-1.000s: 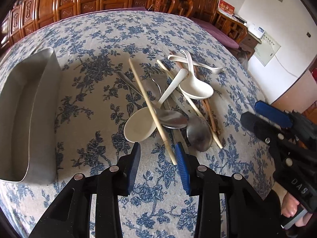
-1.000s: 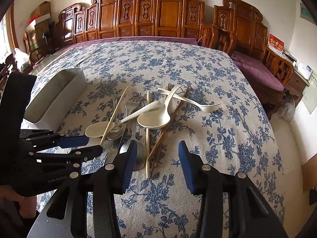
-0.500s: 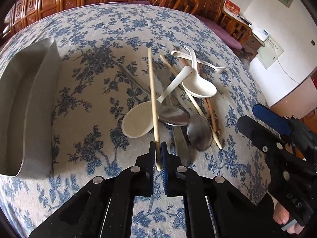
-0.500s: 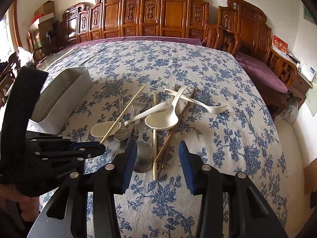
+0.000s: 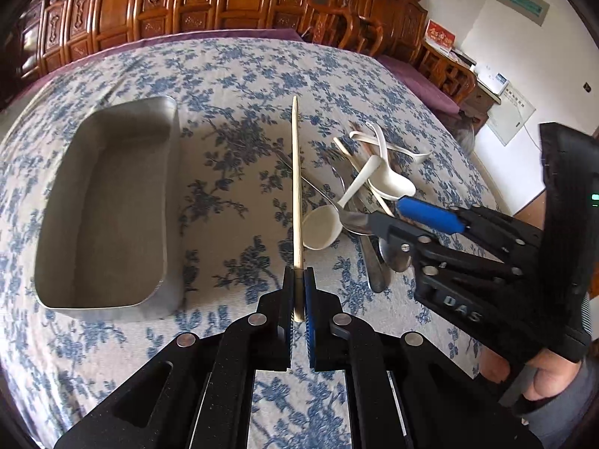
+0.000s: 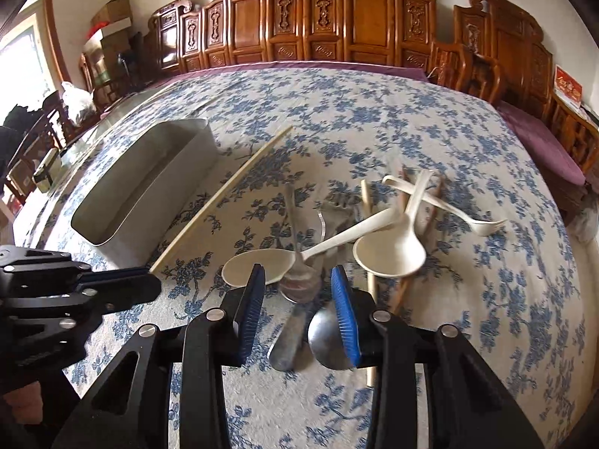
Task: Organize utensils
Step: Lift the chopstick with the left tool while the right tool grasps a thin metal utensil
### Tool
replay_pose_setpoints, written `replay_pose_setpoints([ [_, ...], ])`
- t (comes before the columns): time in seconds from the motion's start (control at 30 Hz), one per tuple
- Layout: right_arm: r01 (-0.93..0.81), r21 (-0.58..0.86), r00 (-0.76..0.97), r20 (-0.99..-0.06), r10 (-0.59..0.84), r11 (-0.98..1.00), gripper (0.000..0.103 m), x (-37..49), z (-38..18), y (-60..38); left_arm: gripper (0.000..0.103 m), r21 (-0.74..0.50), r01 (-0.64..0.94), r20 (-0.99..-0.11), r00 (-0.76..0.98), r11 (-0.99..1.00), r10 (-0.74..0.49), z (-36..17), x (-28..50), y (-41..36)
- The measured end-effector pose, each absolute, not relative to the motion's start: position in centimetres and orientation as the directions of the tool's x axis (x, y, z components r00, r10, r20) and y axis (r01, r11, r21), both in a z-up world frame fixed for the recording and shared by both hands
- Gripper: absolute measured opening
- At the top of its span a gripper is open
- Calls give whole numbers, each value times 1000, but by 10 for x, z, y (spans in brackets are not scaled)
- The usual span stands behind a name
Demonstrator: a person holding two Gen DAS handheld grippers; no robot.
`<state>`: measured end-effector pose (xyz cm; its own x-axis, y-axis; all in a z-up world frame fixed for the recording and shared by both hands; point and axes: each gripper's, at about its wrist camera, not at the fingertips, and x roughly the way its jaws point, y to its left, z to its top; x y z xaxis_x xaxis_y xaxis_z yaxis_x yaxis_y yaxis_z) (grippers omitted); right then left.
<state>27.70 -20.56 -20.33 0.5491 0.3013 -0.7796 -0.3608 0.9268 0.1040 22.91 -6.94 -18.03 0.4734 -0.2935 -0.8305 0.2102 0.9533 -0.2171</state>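
Note:
My left gripper (image 5: 298,292) is shut on one end of a pale wooden chopstick (image 5: 296,194), held above the cloth between the metal tray (image 5: 101,202) and the utensil pile; it also shows in the right wrist view (image 6: 221,198). My right gripper (image 6: 297,299) is open, its jaws on either side of a metal spoon (image 6: 301,280) in the pile. The pile holds white plastic spoons (image 6: 391,250), a white fork (image 6: 483,224), metal cutlery (image 6: 329,333) and more chopsticks (image 6: 368,280). The tray looks empty.
The table has a blue floral cloth (image 6: 374,119). Carved wooden chairs (image 6: 337,15) line the far edge. The tray stands left of the pile (image 6: 149,179). My right gripper reaches in from the right in the left wrist view (image 5: 397,213).
My left gripper closed on the chopstick, lifted it out of the pile and swung left toward the tray. My right gripper moved forward and down over the pile.

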Motion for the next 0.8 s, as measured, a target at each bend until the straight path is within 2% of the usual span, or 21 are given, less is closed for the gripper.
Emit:
replay_pose_setpoints([
  [0.17, -440, 67, 523, -792, 316, 896, 36, 276, -211, -189, 4, -210, 208, -825, 487, 955, -287, -175, 224, -56],
  [0.47, -486, -50, 488, -844, 224, 872, 26, 287, -230, -179, 4, -202, 202, -825, 492, 958, -277, -175, 220, -45],
  [0.8, -512, -165, 508, -849, 143, 843, 26, 291, -236, -181, 4, -188, 211, -818, 507, 959, -272, -170, 215, -43],
])
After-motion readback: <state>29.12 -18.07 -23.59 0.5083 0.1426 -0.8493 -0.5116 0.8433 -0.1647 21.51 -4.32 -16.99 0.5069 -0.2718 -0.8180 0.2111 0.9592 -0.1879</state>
